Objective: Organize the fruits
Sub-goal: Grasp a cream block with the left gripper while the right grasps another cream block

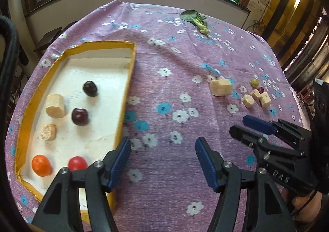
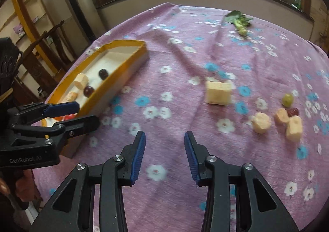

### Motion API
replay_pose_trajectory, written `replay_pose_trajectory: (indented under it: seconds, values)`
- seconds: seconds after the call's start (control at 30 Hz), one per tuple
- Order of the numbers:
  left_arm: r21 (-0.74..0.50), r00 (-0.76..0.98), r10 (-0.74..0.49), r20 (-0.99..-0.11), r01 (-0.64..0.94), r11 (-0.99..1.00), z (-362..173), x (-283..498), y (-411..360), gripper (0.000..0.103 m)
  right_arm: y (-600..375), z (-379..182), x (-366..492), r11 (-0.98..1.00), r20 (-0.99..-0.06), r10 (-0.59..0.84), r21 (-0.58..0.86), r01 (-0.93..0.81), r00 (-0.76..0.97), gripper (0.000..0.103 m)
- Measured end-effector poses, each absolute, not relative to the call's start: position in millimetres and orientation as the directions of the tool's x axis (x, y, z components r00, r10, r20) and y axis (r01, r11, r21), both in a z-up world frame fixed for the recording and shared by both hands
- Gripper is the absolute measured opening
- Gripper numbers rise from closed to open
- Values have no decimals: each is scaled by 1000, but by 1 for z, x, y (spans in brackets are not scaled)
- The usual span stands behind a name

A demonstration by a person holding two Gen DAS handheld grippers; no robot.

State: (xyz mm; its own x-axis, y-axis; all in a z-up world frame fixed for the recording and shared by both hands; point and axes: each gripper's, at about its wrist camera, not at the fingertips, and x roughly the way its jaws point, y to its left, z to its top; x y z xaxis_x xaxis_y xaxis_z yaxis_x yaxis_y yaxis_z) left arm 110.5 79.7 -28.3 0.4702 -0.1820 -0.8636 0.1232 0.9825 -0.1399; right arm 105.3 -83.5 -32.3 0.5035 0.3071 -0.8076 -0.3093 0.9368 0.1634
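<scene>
A yellow-rimmed tray (image 1: 128,80) with a white floor lies at the left on the purple flowered cloth. It holds two dark plums (image 1: 90,88), two pale chunks (image 1: 55,105), an orange fruit (image 1: 41,165) and a red fruit (image 1: 77,163). To the right on the cloth lie a large pale chunk (image 2: 219,92), three smaller chunks (image 2: 261,123), a green grape (image 2: 287,99) and a red grape (image 2: 293,111). My left gripper (image 1: 163,143) is open and empty, just right of the tray's near corner. My right gripper (image 2: 165,135) hovers over bare cloth, jaws apart with nothing between them.
A green leafy vegetable (image 1: 197,19) lies at the far side of the table. Beyond the table's far edge runs a wall with windows. Chairs and shelves (image 2: 47,47) stand to the left of the table. A hand holds the left gripper's handle.
</scene>
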Motion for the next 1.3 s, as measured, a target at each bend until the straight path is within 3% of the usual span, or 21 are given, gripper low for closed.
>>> replay_pose_trajectory:
  seconds: [0.3,0.57,0.67,1.07,1.13,1.2,1.3]
  values:
    - [-122,421,-183,-888,169,978,-40,119,23,69,-209,-34,122,986,-793,164,138,-89,587,40]
    - [-75,406,-139,-903,168,983,-44,137,-5,69,-211,-54,150,983,-807,175,109,-149,563,40]
    - [-92,403,-149,-903,157,983,-44,151,-15,69,-215,-58,152,983,-804,163,80,-167,572,32]
    - [-114,403,-130,-906,65,991,-71,211,-48,69,-228,-61,150,964,-787,261,177,-201,559,30]
    - [-95,431,-114,-895,66,993,-71,214,-51,62,-228,-61,150,963,-784,263,177,-205,562,30]
    - [-111,436,-129,-891,67,992,-70,216,-50,42,-228,-61,148,964,-782,258,164,-211,568,30]
    - [-151,434,-160,-887,54,987,-68,213,-40,40,-225,-59,145,964,-778,250,146,-220,576,30]
